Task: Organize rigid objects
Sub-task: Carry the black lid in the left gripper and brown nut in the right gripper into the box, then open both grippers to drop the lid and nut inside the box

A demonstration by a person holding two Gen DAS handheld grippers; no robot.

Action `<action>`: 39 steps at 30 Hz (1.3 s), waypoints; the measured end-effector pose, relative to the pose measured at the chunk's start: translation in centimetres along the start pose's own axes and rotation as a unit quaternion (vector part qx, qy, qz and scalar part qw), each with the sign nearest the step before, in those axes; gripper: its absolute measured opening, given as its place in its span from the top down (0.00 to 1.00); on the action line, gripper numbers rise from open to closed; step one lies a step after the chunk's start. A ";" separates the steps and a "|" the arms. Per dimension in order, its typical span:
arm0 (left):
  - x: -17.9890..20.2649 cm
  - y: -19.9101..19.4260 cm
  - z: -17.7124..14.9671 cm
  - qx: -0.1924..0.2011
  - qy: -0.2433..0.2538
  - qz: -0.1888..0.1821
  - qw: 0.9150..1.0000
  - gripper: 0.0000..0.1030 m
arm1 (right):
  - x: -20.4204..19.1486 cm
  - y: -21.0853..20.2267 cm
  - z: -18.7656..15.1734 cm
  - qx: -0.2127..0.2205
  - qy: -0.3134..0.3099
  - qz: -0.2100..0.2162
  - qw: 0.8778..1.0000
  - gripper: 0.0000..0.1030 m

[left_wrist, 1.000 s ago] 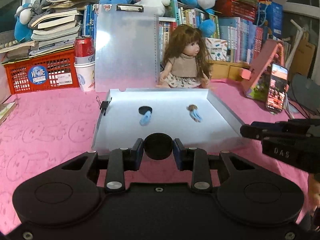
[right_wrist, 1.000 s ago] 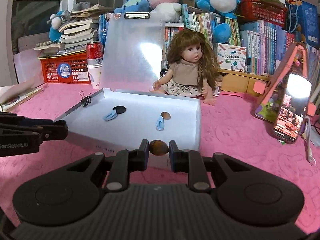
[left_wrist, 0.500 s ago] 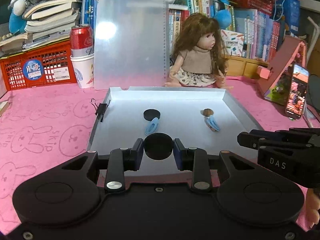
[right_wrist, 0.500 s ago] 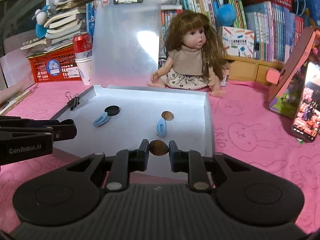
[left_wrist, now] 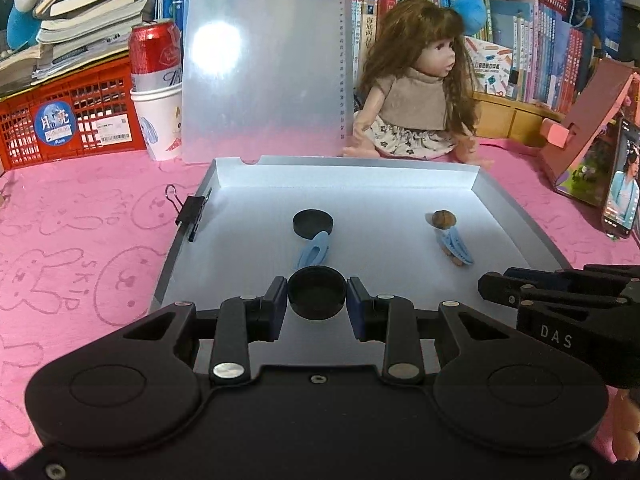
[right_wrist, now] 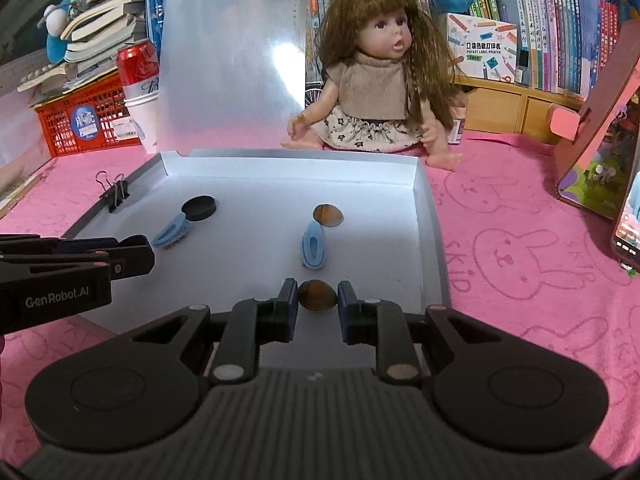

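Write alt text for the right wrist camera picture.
The right gripper clamps a brown shell above a shallow grey tray holding another shell, two blue clips and a black cap. A doll sits behind.

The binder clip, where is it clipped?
In the left wrist view the binder clip grips the left wall of the white tray, level with the black cap lying inside.

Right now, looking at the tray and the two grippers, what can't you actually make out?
- Left wrist view: whether the black cap in the left gripper touches the tray floor; the fingers hide its underside.
- Right wrist view: the same for the brown shell in the right gripper.
- Left wrist view: a brown thing under the right blue clip, mostly covered.
- Both views: the book spines' print, too small.
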State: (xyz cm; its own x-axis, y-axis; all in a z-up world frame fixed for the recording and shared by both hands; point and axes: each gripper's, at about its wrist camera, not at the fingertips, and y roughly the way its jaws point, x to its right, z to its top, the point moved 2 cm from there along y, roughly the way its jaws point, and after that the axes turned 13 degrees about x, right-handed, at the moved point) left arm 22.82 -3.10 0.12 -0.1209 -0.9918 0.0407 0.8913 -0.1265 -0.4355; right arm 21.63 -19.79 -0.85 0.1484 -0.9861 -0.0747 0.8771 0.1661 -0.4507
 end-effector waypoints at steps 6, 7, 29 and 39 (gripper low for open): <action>-0.1 1.0 -0.4 -0.006 -0.001 0.000 1.000 0.70 | 0.0 0.6 0.2 0.002 -0.005 0.002 1.000 0.76; -0.1 1.2 -0.4 -0.007 -0.002 0.000 1.000 0.70 | 0.0 0.6 0.2 0.003 -0.006 0.002 1.000 0.76; -0.3 2.6 -0.4 0.000 0.004 0.005 1.000 0.70 | -0.2 2.0 0.4 0.008 -0.006 0.008 1.000 0.69; 0.0 -0.4 -0.3 0.016 0.014 -0.008 1.000 0.52 | -0.3 0.0 0.8 0.022 -0.008 0.019 1.000 0.43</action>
State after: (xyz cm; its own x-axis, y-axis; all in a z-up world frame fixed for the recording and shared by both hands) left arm 22.34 -3.08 0.01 -0.1473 -0.9888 0.0229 0.9029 -0.1439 -0.4051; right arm 21.94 -19.54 -0.16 0.1894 -0.9788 -0.0774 0.8901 0.2045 -0.4073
